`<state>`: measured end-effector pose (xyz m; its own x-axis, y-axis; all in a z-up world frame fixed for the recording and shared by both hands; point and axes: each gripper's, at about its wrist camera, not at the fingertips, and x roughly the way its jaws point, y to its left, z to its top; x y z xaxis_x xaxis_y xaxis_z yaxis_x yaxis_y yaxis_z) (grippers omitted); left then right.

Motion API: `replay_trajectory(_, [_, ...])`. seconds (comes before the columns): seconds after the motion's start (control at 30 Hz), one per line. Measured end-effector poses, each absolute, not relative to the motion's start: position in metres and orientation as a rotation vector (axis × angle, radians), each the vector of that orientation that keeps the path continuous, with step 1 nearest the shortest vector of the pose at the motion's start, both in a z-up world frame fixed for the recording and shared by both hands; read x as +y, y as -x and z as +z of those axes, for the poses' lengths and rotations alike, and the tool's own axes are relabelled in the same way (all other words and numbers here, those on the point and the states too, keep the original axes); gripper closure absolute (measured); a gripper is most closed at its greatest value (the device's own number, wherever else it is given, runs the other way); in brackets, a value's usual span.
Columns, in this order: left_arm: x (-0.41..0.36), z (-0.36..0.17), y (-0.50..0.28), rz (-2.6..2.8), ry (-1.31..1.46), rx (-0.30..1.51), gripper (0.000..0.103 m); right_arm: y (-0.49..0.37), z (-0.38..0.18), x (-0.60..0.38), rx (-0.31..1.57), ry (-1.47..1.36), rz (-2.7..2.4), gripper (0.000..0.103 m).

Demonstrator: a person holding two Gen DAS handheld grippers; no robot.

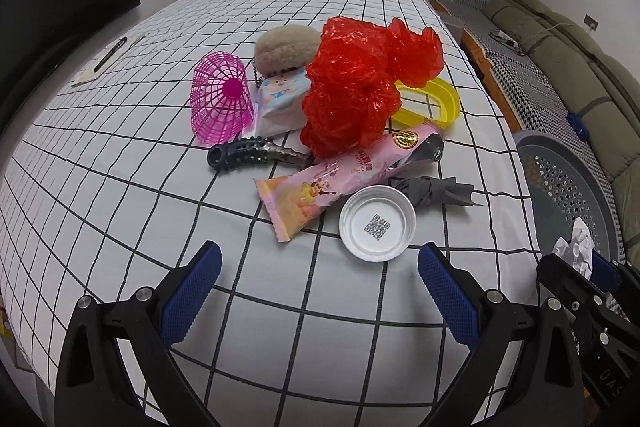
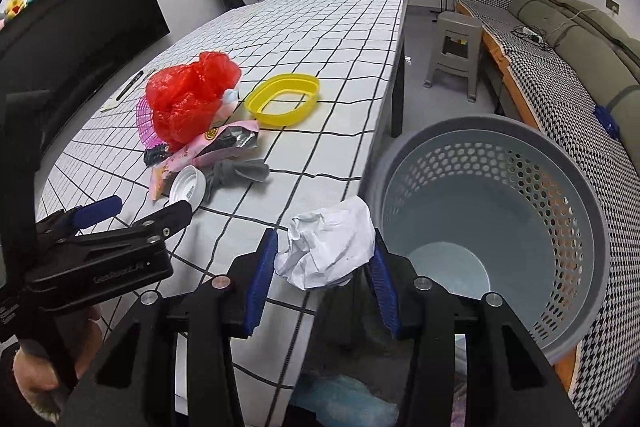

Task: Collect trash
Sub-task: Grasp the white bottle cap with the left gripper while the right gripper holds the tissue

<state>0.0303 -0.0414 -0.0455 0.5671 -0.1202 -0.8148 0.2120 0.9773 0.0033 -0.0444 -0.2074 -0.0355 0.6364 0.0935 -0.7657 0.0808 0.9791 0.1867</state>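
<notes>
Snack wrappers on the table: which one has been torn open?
The long pink wrapper beside the white lid: its far end gapes, showing dark foil. The small white-and-blue packet looks sealed.

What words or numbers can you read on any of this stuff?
No text here reads clearly.
White lid: a QR code, no words.
Pink snack wrapper: printed characters and a gold seal, too blurred to read.
Left gripper: embossed lettering on its body, too faint to read.
Small packet with a cartoon figure: no readable text.
</notes>
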Motion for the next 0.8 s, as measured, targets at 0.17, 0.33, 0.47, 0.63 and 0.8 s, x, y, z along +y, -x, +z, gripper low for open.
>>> replay_trajectory(0.17, [-0.053,-0.048,-0.039,-0.201,-0.116,0.950,0.007,0.041,-0.037,-0.217,0.883,-0.233,0.006,0.059])
replay_trajectory(0.33, [-0.057,-0.050,-0.042,-0.213,-0.114,0.955,0.023,0.040,-0.041,-0.223,0.891,-0.249,0.006,0.059])
replay_trajectory(0.47, [-0.056,-0.051,-0.044,-0.220,-0.107,0.960,0.041,0.040,-0.042,-0.221,0.894,-0.250,0.006,0.059])
replay_trajectory(0.63, [-0.054,-0.046,-0.039,-0.239,-0.098,0.956,0.053,0.042,-0.040,-0.220,0.886,-0.249,0.003,0.059])
replay_trajectory(0.8, [-0.050,-0.043,-0.030,-0.247,-0.107,0.950,0.055,0.046,-0.037,-0.216,0.881,-0.243,0.004,0.059])
